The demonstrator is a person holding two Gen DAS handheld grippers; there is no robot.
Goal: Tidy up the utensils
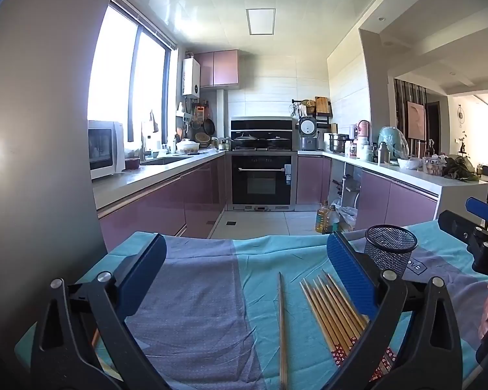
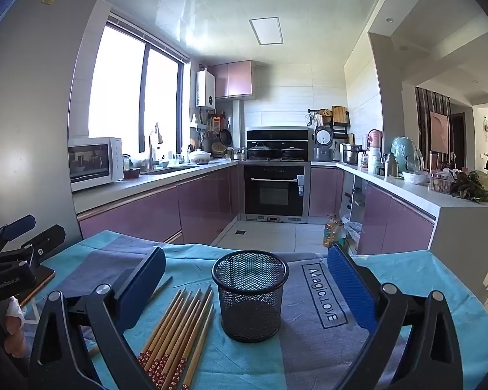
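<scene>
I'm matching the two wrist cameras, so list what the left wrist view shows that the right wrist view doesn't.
Left only: the single wooden chopstick in full, lying apart from the bundle.

Right only: the whole "Magic.LOVE" label on the cloth, and the inside of the black mesh cup, which looks empty.

Both: the bundle of wooden chopsticks, the teal and grey cloth, both grippers open and holding nothing.

Non-task items I see from here: microwave [image 2: 92,162] on left counter, by window [image 2: 131,87]. Built-in oven [image 2: 274,190] at far wall, 2 lidded pans [image 2: 274,152] on hob above. Rice cooker [image 2: 323,144] just right of hob. Oil bottles [image 2: 333,231] on floor. Leafy greens [image 2: 470,187] on right counter end. Ceiling light panel [image 2: 265,31].
</scene>
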